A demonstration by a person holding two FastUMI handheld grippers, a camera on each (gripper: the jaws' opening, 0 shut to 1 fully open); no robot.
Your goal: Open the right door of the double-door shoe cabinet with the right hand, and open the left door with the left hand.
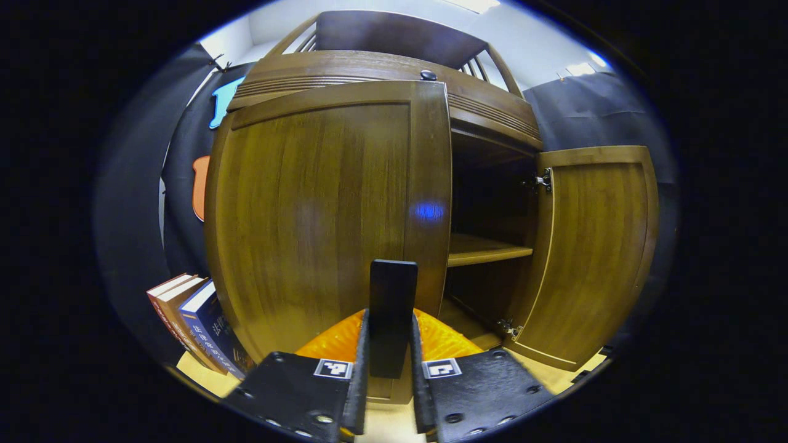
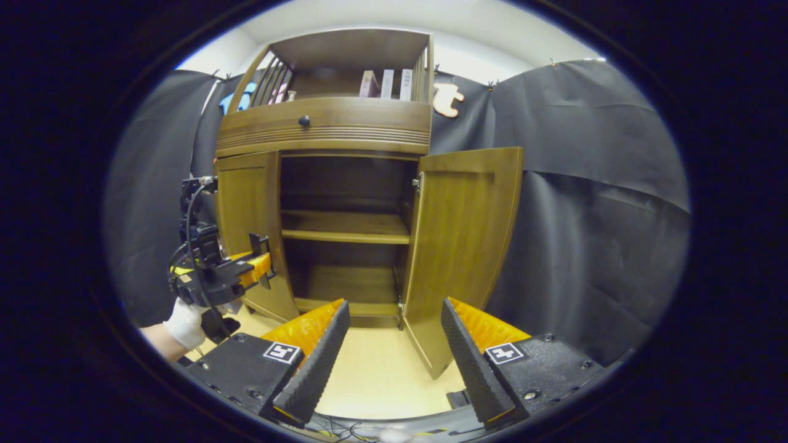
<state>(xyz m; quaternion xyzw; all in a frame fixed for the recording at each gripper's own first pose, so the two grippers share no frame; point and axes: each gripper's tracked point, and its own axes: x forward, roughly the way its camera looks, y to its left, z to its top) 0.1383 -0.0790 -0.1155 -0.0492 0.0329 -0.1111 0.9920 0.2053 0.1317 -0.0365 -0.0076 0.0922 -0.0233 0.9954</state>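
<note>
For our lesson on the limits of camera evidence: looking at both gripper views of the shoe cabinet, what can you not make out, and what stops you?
- Left door handle, left gripper view: its lower end sits hidden between the left gripper fingers.
- Cabinet interior, left gripper view: upper compartment too dark; the left door covers the rest.
- Books on the top shelf, right gripper view: too small to identify.
- Right door outer face, right gripper view: turned away.

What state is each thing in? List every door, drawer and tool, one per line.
Right door: swung wide open.
Left door: partly open, its black handle clamped by the left tool.
Left tool: shut on the handle.
Right tool: open, holding nothing.
Drawer: closed.
Cabinet shelves: bare.
</note>
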